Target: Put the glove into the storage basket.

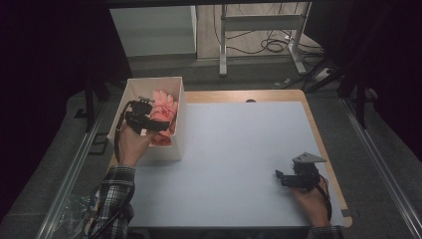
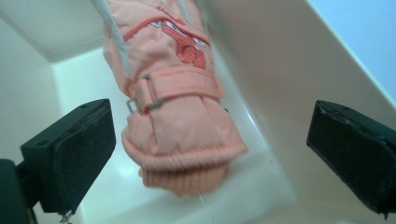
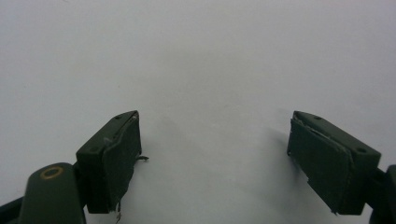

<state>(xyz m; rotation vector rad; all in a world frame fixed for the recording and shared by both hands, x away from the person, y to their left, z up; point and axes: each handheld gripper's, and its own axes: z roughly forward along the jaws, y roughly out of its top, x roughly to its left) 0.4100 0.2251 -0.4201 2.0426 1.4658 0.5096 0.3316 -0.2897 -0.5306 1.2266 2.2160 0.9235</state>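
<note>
A pink padded glove (image 1: 163,115) with a ribbed cuff and a buckled strap lies inside a white box (image 1: 130,93) at the table's left. In the left gripper view the glove (image 2: 173,116) lies between the jaws, cuff toward the camera. My left gripper (image 1: 148,113) hangs over the box, open, its jaws wide apart on either side of the glove and clear of it. My right gripper (image 1: 279,177) rests low over the white table sheet (image 1: 239,144) at the right front. Its jaws stand open with bare sheet (image 3: 210,84) between them.
The box's walls (image 2: 280,70) close in around the left gripper. A wooden table edge (image 1: 318,134) runs along the right side of the sheet. Beyond the table stand a metal frame (image 1: 259,30) and loose cables on the floor.
</note>
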